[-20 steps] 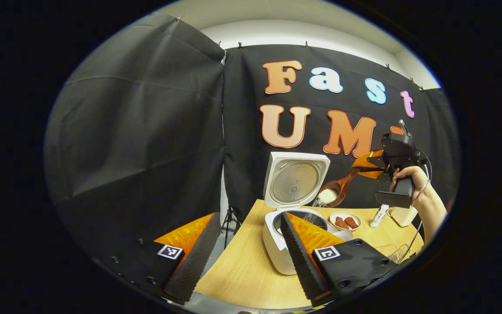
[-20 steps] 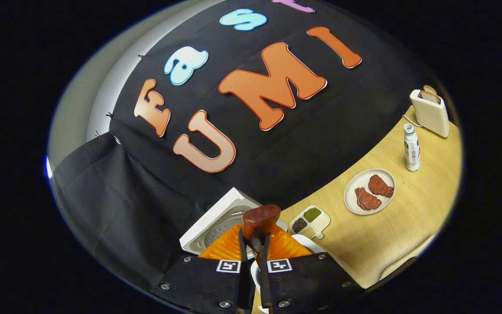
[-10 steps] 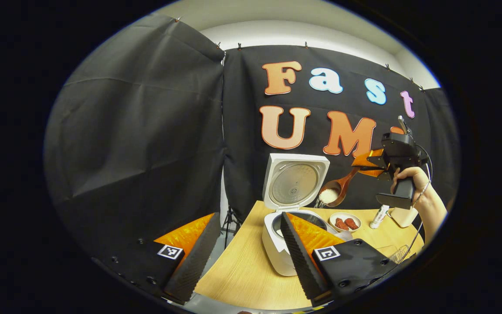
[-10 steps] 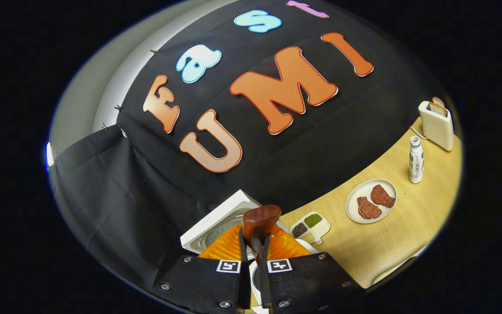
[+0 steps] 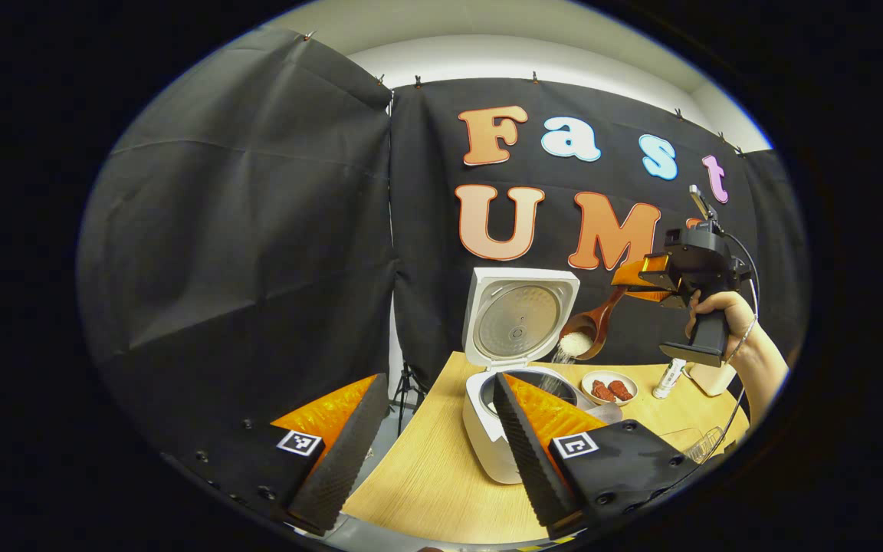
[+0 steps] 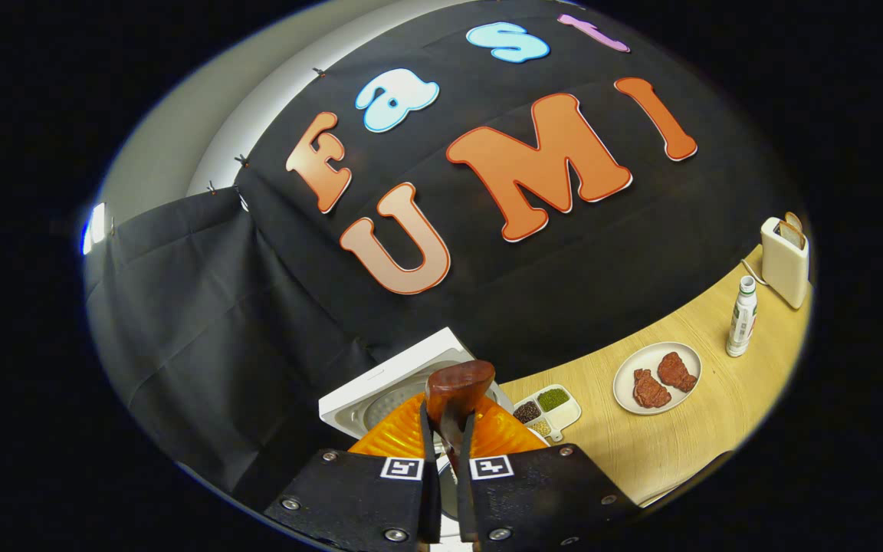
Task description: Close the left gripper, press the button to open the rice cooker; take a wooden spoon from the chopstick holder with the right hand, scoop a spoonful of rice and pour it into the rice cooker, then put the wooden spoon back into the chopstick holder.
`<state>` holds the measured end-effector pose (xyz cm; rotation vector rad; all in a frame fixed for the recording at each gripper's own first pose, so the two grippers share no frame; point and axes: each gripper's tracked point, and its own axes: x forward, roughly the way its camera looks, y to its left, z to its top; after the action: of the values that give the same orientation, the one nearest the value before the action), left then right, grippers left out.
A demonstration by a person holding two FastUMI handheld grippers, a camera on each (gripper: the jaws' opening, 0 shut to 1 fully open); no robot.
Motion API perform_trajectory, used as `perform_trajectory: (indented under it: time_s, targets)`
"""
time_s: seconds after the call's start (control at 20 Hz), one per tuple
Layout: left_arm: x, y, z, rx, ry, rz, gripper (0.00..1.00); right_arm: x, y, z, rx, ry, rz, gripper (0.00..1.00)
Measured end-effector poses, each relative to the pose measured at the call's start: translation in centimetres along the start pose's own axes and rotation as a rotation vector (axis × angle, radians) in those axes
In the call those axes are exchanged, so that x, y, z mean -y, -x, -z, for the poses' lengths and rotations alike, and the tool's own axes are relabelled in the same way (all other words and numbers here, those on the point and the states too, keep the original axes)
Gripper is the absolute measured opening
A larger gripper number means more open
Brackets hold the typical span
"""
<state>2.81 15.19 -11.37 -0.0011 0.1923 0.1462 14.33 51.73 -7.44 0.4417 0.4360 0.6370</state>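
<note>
In the left gripper view the white rice cooker (image 5: pixel 487 433) stands on the wooden table (image 5: pixel 434 479) with its lid (image 5: pixel 518 318) raised. Above its pot the wooden spoon (image 5: pixel 593 326) tilts down and white rice (image 5: pixel 575 343) spills from it into the pot. A hand (image 5: pixel 717 310) holds my right gripper (image 5: pixel 627 280), shut on the spoon's handle. My left gripper (image 5: pixel 438 381) hangs open in front of the cooker with nothing between its fingers. In the right gripper view my right gripper (image 6: pixel 441 433) clamps the spoon (image 6: pixel 459 386) over the cooker's lid (image 6: pixel 392 383).
A plate with two pieces of meat (image 5: pixel 610 389) (image 6: pixel 657 378), a small bottle (image 5: pixel 670 377) (image 6: pixel 741 326) and a toaster (image 5: pixel 710 379) (image 6: pixel 786 261) stand to the right of the cooker. A divided tray of grains (image 6: pixel 549 405) lies beside the cooker. A wire rack (image 5: pixel 698 443) sits at the table's right edge.
My right gripper has risen a little and tipped the spoon further down, with rice still falling into the pot. The left gripper has stayed in place, open.
</note>
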Motion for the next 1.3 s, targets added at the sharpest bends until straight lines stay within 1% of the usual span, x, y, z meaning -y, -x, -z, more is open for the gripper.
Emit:
perform_trajectory:
  time_s: [0.05, 0.1, 0.15, 0.2, 0.35, 0.4, 0.45, 0.6, 1.0, 1.15, 1.2, 1.25, 1.3]
  targets:
    - [-0.1, 0.1, 0.1, -0.002, 0.001, -0.001, 0.99, -0.3, 0.1, 0.0, 0.004, 0.02, -0.002, 0.08]
    - [0.0, 0.2, 0.3, -0.004, 0.001, -0.003, 0.94, -0.4, 0.1, 0.0, 0.007, 0.039, -0.004, 0.08]
    - [-0.1, -0.1, 0.3, -0.005, 0.0, -0.003, 0.99, -0.7, 0.2, 0.0, 0.01, 0.058, -0.006, 0.08]
    - [-0.2, -0.1, 0.3, -0.006, 0.0, -0.004, 0.94, -0.9, 0.2, 0.0, 0.013, 0.079, -0.008, 0.08]
    - [-0.3, 0.0, 0.7, -0.011, 0.002, -0.009, 0.94, -1.4, 0.4, 0.0, 0.025, 0.133, -0.017, 0.07]
    - [-0.4, 0.0, 0.8, -0.012, 0.003, -0.01, 0.99, -1.6, 0.4, -0.2, 0.031, 0.148, -0.022, 0.08]
    - [-0.4, -0.1, 0.7, -0.013, 0.003, -0.011, 0.94, -1.8, 0.5, -0.3, 0.038, 0.164, -0.025, 0.08]
    - [-0.4, 0.0, 0.9, -0.016, 0.008, -0.009, 0.94, -2.4, 0.7, -0.5, 0.055, 0.225, -0.034, 0.08]
    - [-0.6, 0.1, 1.0, -0.016, 0.004, -0.008, 0.94, -4.3, 1.2, 0.2, 0.067, 0.346, -0.085, 0.08]
    - [-0.7, 0.0, 1.2, -0.018, 0.006, -0.009, 0.94, -5.2, 1.4, 0.9, 0.064, 0.389, -0.13, 0.08]
    - [-0.8, 0.0, 1.2, -0.02, 0.007, -0.01, 0.99, -5.4, 1.5, 1.1, 0.064, 0.408, -0.136, 0.08]
    - [-0.9, 0.2, 1.4, -0.021, 0.009, -0.013, 0.94, -5.5, 1.6, 1.4, 0.063, 0.429, -0.137, 0.08]
    - [-1.1, 0.4, 1.5, -0.023, 0.01, -0.018, 0.99, -5.6, 1.6, 1.7, 0.063, 0.454, -0.141, 0.08]
